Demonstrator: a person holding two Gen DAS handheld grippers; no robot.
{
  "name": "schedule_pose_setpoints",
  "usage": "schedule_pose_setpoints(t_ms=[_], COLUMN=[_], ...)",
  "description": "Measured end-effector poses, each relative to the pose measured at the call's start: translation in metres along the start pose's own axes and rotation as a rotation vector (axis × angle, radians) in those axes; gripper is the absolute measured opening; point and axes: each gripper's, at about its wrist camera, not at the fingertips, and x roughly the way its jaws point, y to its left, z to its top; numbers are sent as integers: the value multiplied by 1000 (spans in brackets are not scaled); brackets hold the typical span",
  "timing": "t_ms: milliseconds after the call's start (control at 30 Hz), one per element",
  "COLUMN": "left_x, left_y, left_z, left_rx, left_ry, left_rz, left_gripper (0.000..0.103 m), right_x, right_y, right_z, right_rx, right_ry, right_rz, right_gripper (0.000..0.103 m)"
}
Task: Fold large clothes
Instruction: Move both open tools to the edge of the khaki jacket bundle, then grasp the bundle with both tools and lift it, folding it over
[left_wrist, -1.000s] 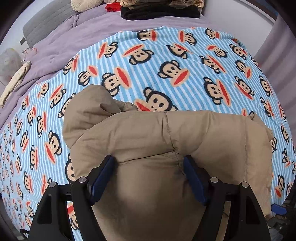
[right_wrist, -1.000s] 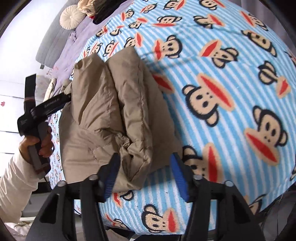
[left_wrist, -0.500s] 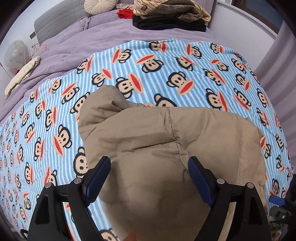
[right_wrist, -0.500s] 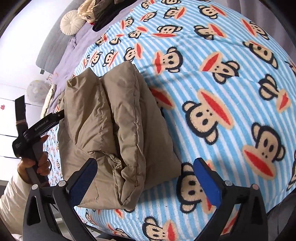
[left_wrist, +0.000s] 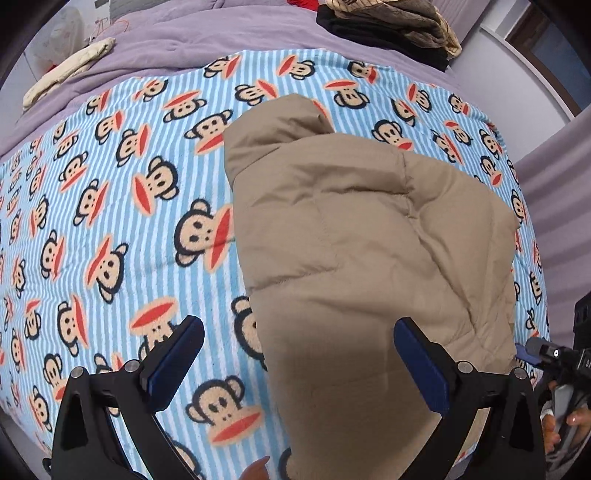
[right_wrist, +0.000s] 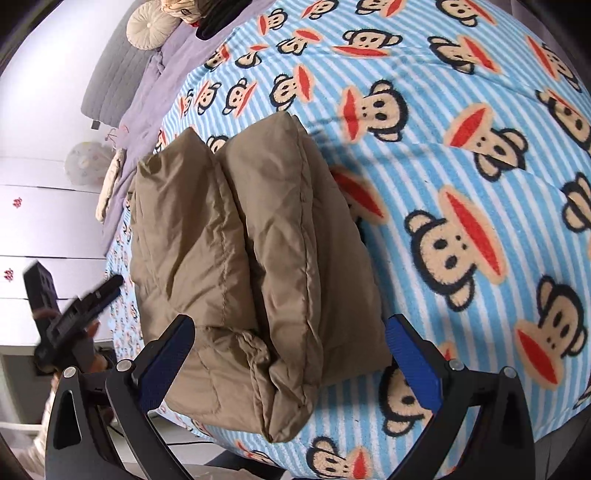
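Monkey-print blanket (left_wrist: 110, 221) under folded tan jacket (left_wrist: 369, 258); near hem cut off. Left gripper (left_wrist: 299, 365) just opened wide, empty. Right gripper (right_wrist: 291, 354) wide, clear of jacket.

Left claw (left_wrist: 297, 360) just opened wide, right claw (right_wrist: 290, 352) agape — both pointing down, empty

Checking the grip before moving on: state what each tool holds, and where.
Nothing is held. The left tool and right tool have just been opening; the folded tan jacket lies free on the blanket.
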Motion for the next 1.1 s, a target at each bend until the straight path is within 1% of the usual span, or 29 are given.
schedule_pose_setpoints(t_ms=[133,267,333,433,500,533,633,700,800,833,1033,1100], left_x=[6,13,15,18,19,20,25,30,37,40,45,53], left_y=[8,13,17,21,25,28,45,57,64,65,60,57], left_z=[-10,-12,-12,-11,-10,-10,-13,-14,-14,-14,-10,-6], left_rx=[-26,-32,-39,-41,-47,-54,-131,-187,-205,-207,-176,-170], left_ry=[28,26,21,27,34,43,88,102,124,134,146,165], left_rz=[-3,-15,-25,-63,-107,-144,-334,-395,-476,-495,-505,-523], left_gripper=[103,103,103,103,103,103,103,103,103,103,103,103], right_x=[6,12,17,23,29,33,40,47,56,59,63,66], right_y=[3,8,10,11,14,16,22,25,26,26,21,19], right_z=[10,23,29,37,43,46,49,52,55,57,64,67], right_rx=[-28,-65,-77,-94,-111,-120,-148,-161,-164,-161,-145,-142], right_ry=[23,38,49,72,91,100,125,146,168,172,182,187], right_rz=[-36,-70,-71,-51,-43,-38,-12,2,8,13,70,81], right_gripper=[103,103,103,103,103,103,103,103,103,103,103,103])
